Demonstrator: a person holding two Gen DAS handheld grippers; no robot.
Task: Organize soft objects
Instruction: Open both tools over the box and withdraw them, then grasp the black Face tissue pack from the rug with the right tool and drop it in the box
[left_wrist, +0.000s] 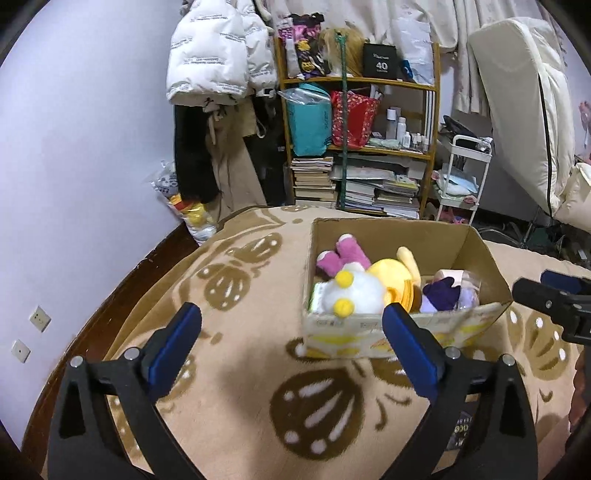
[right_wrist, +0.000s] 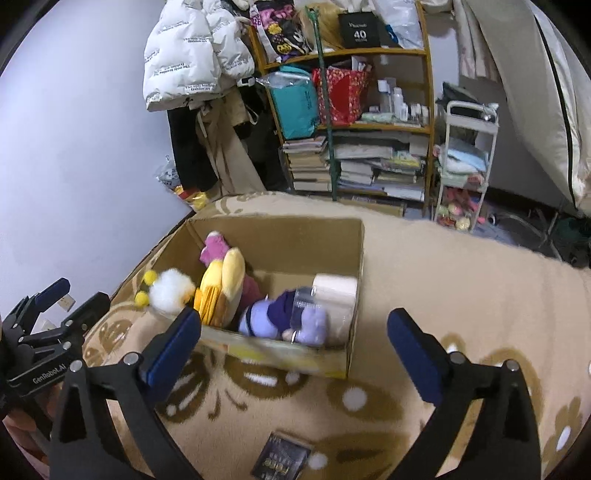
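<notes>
A cardboard box (left_wrist: 480, 254) (right_wrist: 295, 240) stands on the beige patterned blanket (left_wrist: 240, 350) (right_wrist: 443, 277). Inside lie a white plush with yellow pompoms and a pink bow (left_wrist: 351, 291) (right_wrist: 171, 291), a yellow plush (left_wrist: 397, 275) (right_wrist: 225, 284), a purple plush (left_wrist: 441, 295) (right_wrist: 284, 317) and a pale roll (right_wrist: 336, 291). My left gripper (left_wrist: 291, 321) is open and empty, just before the box's near wall. My right gripper (right_wrist: 295, 325) is open and empty over the box's near right corner. Each gripper shows at the edge of the other's view.
A small dark card pack (right_wrist: 280, 458) lies on the blanket near me. Behind the bed stand a cluttered wooden shelf (left_wrist: 428, 155) (right_wrist: 428, 129), hanging coats (left_wrist: 214, 59), a white cart (left_wrist: 465, 177) (right_wrist: 465, 162) and a leaning mattress (left_wrist: 517, 110).
</notes>
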